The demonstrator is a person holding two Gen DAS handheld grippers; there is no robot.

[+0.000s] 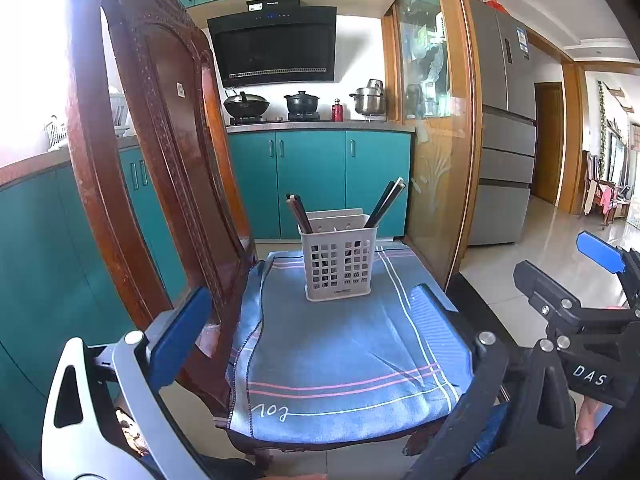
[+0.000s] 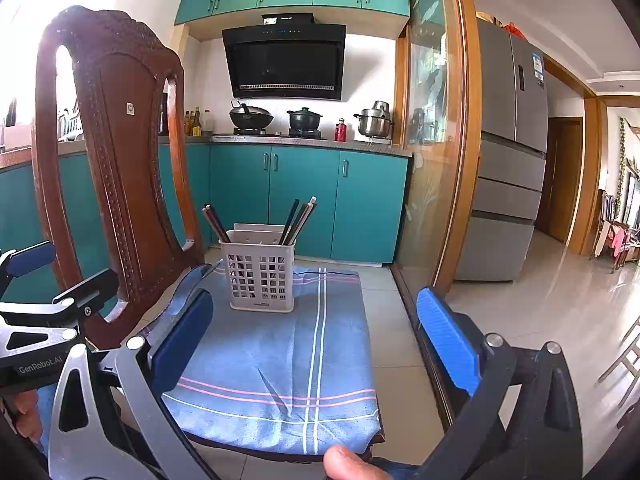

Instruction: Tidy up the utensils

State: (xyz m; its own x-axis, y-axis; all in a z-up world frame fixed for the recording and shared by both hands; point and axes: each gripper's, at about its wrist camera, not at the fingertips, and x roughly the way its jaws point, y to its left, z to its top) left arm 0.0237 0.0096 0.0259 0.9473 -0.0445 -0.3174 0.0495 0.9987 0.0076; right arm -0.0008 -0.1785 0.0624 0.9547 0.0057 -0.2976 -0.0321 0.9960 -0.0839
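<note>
A white slotted utensil holder (image 1: 340,268) (image 2: 260,276) stands upright at the far end of a blue striped cloth (image 1: 340,360) (image 2: 280,360) spread over a chair seat. Dark chopsticks lean in its left compartment (image 1: 298,212) (image 2: 214,224), and more lean in its right one (image 1: 384,202) (image 2: 300,220). My left gripper (image 1: 312,320) (image 2: 60,272) is open over the near half of the cloth, empty, short of the holder. My right gripper (image 2: 316,312) (image 1: 568,268) is open and empty too, beside the left one on its right.
The carved wooden chair back (image 1: 160,160) (image 2: 116,160) rises close on the left. A wood-framed glass door (image 2: 436,140) and a grey fridge (image 2: 508,160) stand on the right. Teal cabinets and a stove with pots (image 2: 304,120) are behind. A fingertip (image 2: 344,464) shows at the bottom edge.
</note>
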